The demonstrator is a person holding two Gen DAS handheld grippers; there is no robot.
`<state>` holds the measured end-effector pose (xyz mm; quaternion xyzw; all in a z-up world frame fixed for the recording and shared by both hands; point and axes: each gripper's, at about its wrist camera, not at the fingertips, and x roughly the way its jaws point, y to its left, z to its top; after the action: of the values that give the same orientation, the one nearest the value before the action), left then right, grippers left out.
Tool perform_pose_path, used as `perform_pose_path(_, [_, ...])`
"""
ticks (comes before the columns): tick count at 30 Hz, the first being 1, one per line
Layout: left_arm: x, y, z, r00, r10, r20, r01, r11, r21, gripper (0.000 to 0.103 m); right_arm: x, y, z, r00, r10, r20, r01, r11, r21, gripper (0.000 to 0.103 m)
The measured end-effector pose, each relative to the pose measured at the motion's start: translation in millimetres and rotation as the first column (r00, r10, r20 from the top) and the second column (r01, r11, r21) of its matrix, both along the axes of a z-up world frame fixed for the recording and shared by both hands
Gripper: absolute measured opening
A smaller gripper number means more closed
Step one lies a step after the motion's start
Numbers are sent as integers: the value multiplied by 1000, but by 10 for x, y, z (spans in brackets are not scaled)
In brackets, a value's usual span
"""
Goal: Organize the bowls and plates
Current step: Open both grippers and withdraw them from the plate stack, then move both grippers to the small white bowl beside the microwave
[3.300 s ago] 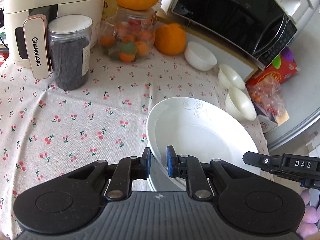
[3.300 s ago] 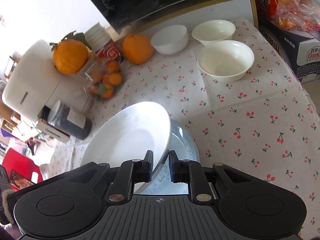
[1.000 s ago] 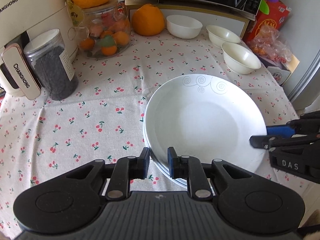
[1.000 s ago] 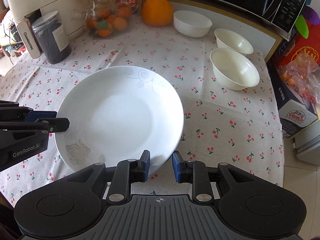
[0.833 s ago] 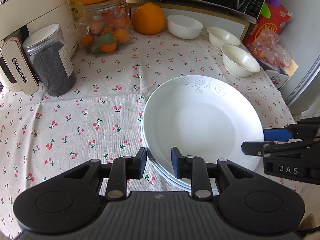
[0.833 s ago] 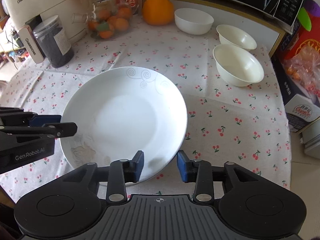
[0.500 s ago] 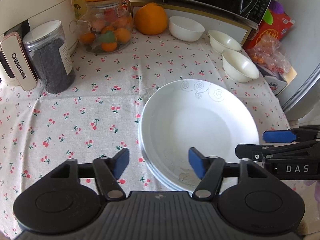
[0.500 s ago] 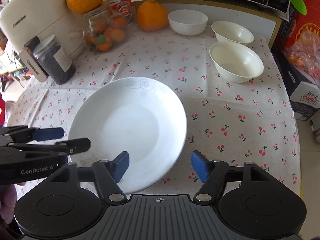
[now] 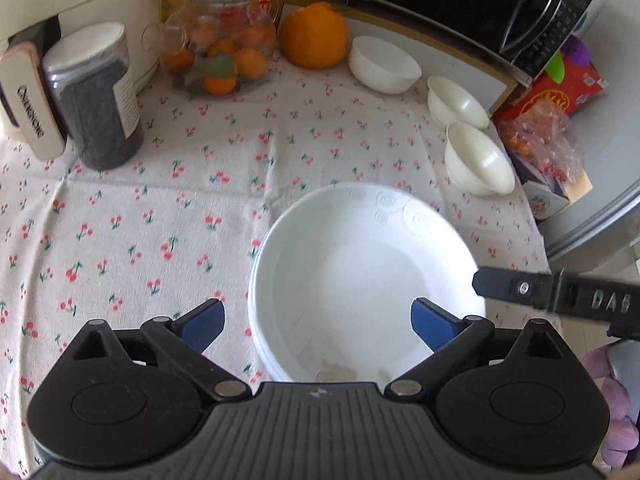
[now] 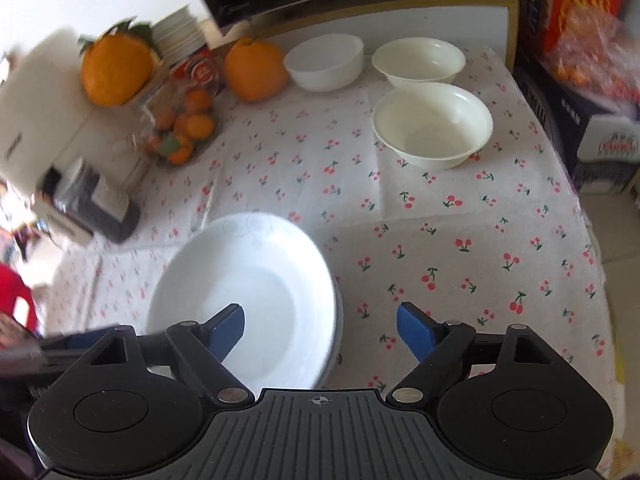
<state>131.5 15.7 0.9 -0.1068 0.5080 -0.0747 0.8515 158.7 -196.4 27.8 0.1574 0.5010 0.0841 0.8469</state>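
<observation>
A stack of white plates [image 9: 360, 272] lies on the cherry-print tablecloth, its top plate marked with swirls. My left gripper [image 9: 316, 324] hangs over the stack's near rim, its jaws opening wide, and neither pad touches the plate. My right gripper [image 10: 320, 328] is at the stack's [image 10: 248, 292] right edge, jaws also opening and holding nothing. One of its fingers [image 9: 516, 288] shows at the right of the left wrist view. A white bowl [image 10: 326, 62] and two cream bowls [image 10: 418, 60] [image 10: 432, 124] stand apart at the back right.
At the back left are a dark-filled jar [image 9: 96, 100], a glass jar of small oranges [image 9: 220, 52], a large orange [image 9: 314, 36] and a white appliance [image 9: 80, 0]. Behind them sits a microwave [image 9: 440, 0]. A red box [image 9: 560, 88] and the table's right edge [image 10: 592, 240] bound the right side.
Both grippers were shut on the top plate's rim and have let go, opening wide. The plate now rests on the stack. The right gripper has rolled and shifted to the right.
</observation>
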Motion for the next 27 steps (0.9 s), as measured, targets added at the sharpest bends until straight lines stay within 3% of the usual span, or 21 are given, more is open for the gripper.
perform_pose_path(2, [71, -13, 54, 1000, 21, 11, -21, 1000, 0, 101, 96, -84, 32, 1000, -31, 0, 31, 998, 46, 88])
perform_pose_path(8, [362, -92, 252, 997, 56, 46, -57, 998, 21, 102, 415, -222, 130, 996, -73, 52, 70, 996, 52, 89])
perform_pose_path(20, [1105, -228, 442, 985, 91, 147, -118, 976, 183, 102, 1263, -360, 205, 992, -75, 100, 58, 984, 166, 89])
perform_pose_path(27, [1602, -241, 326, 975, 133, 178, -162, 974, 160, 102, 1730, -549, 92, 972, -70, 225, 9, 965, 263, 93])
